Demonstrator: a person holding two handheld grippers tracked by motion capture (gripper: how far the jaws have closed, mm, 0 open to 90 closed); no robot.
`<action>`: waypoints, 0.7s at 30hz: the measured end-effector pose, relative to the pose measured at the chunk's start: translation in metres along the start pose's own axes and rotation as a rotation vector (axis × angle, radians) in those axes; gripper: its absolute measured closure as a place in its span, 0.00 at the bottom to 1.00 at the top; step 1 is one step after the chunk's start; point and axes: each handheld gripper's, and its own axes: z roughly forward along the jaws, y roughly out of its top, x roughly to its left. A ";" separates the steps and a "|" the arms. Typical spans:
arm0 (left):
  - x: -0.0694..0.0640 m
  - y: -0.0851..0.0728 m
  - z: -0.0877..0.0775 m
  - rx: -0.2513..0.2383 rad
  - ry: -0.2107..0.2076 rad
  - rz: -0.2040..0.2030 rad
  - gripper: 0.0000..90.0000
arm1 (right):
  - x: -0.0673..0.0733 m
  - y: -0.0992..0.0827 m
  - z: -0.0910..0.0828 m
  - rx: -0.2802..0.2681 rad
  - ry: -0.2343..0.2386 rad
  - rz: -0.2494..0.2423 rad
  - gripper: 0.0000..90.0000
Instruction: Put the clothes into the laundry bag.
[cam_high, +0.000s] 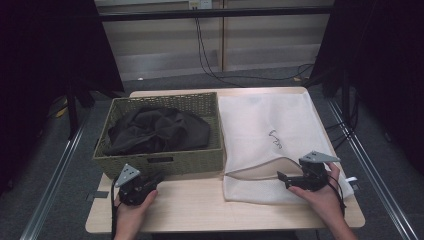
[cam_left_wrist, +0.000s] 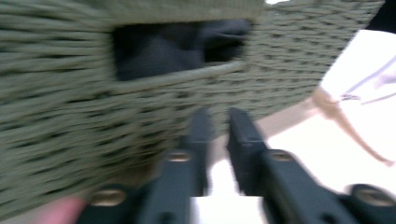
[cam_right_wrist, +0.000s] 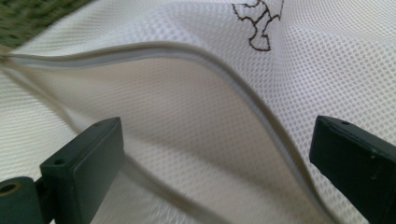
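Note:
A woven olive basket (cam_high: 200, 105) stands on the left half of the table with a dark cloth (cam_high: 157, 131) bundled inside. To its right lies a white mesh bag (cam_high: 265, 120), its zipped mouth (cam_high: 255, 167) gaping toward me. My left gripper (cam_high: 156, 178) rests on the table in front of the basket, jaws together and empty. In the left gripper view the left gripper (cam_left_wrist: 219, 116) points at the basket wall (cam_left_wrist: 70, 130) just below the handle slot (cam_left_wrist: 177, 46). My right gripper (cam_right_wrist: 219, 135) stands open over the mesh bag (cam_right_wrist: 187, 121), its jaws on either side of the zip edge (cam_right_wrist: 224, 70).
The wooden table (cam_high: 200, 210) has a bare strip along its near edge between both hands. A black cord (cam_high: 275, 140) lies squiggled on the bag. Dark curtains flank the table, and cables (cam_high: 210, 60) trail on the floor behind it.

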 end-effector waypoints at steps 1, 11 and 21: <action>-0.005 0.001 0.003 0.014 -0.013 0.015 0.99 | 0.000 0.005 0.005 0.026 -0.024 -0.003 0.05; -0.086 0.010 0.053 0.119 -0.292 0.143 1.00 | -0.016 0.026 0.020 0.101 -0.152 0.037 0.61; -0.144 0.005 0.103 0.238 -0.385 0.287 1.00 | 0.014 0.049 -0.028 -0.220 0.030 0.050 0.97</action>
